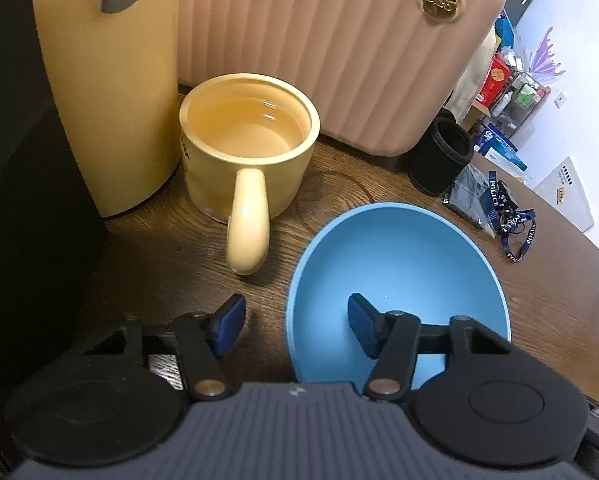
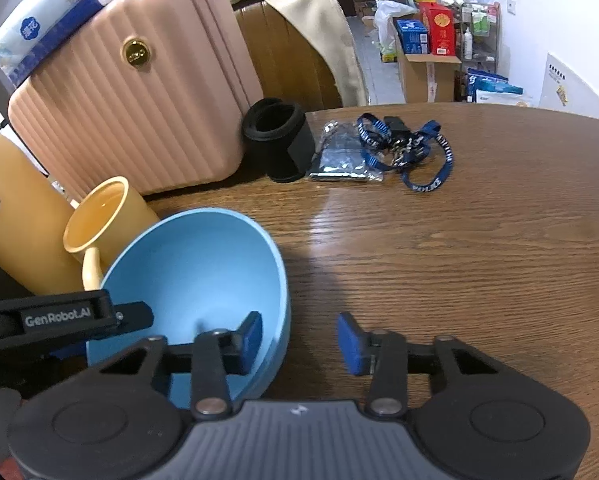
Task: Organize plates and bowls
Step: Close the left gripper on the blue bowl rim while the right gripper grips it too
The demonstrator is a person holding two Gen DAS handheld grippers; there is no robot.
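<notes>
A light blue bowl (image 1: 399, 264) stands on the brown wooden table (image 1: 159, 248); it also shows in the right wrist view (image 2: 195, 268). My left gripper (image 1: 295, 326) is open and straddles the bowl's left rim, one finger inside and one outside. My right gripper (image 2: 299, 342) is open and straddles the bowl's right rim the same way. A finger of the left gripper (image 2: 99, 316) shows at the bowl's left edge in the right wrist view. No plates are in view.
A yellow mug (image 1: 247, 152) stands just left of the bowl, beside a tall yellow container (image 1: 107, 80). A pink ribbed case (image 1: 331, 48) stands behind. A black cup sleeve (image 2: 279, 144), a foil packet (image 2: 341, 160) and blue lanyards (image 2: 411, 152) lie farther back.
</notes>
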